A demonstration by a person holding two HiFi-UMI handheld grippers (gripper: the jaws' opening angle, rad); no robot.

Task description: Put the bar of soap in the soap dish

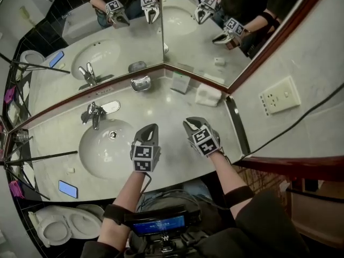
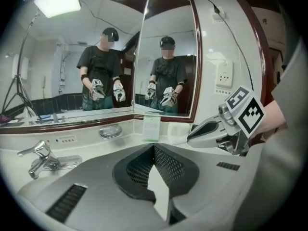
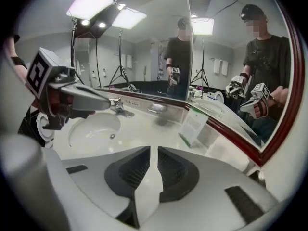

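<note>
**Grippers over counter, soap at mirror corner**

Left gripper [image 1: 151, 127]: jaws together, empty. Right gripper [image 1: 188, 122]: jaws a slit apart, empty. Bar of soap [image 1: 140, 83]: I judge it the pale shape lying in the soap dish [image 1: 133, 86]. Light, stiff, slippery; take across the long sides.

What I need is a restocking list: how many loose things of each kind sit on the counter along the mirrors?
Soap dish: 1
Standing card: 1
Folded white towel: 1
Total: 3
</note>
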